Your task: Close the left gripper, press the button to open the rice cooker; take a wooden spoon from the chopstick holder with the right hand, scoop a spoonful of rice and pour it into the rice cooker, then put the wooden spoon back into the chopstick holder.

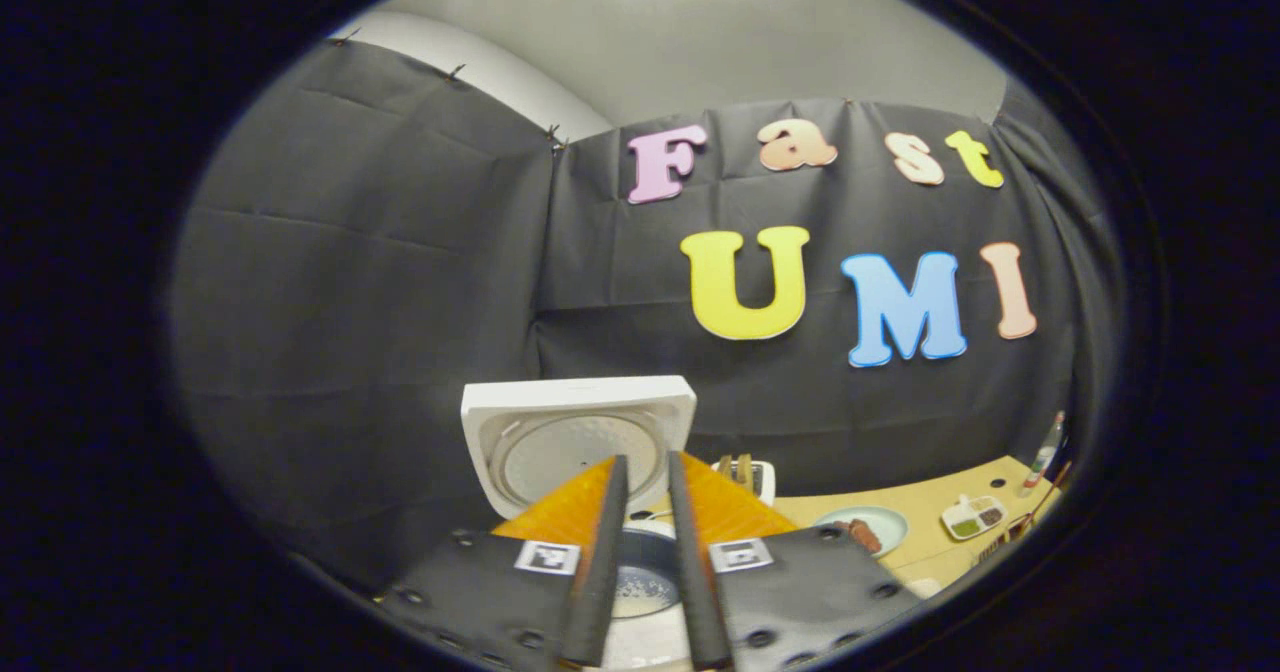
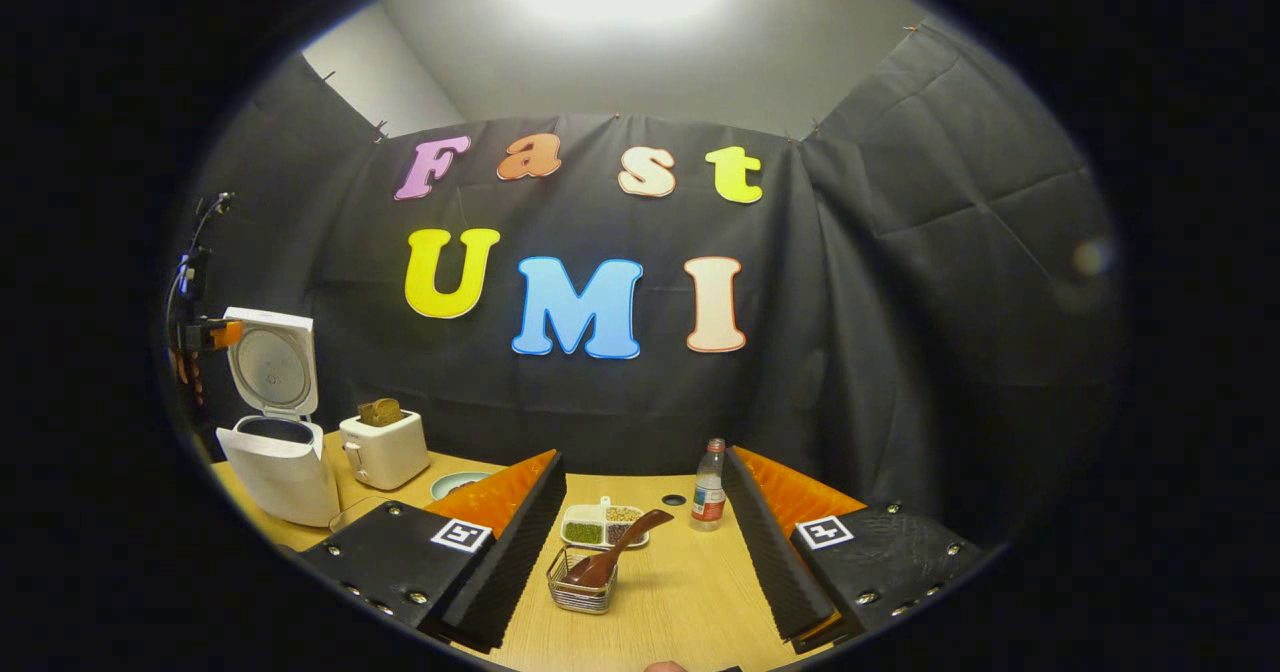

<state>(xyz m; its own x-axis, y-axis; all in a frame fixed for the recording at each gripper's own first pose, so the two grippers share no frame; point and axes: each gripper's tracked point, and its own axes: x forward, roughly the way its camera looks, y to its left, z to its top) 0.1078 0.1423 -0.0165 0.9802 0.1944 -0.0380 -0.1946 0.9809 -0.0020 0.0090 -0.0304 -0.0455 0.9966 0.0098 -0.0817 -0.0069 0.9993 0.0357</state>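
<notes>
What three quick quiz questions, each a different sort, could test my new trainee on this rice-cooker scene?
1. True or false: the white rice cooker's lid stands open.
2. Where does the brown wooden spoon rest? A) wire chopstick holder B) white toaster C) round plate
3. Fill in: the right gripper is ___, holding nothing.

Key: 1 true; 2 A; 3 open.
</notes>
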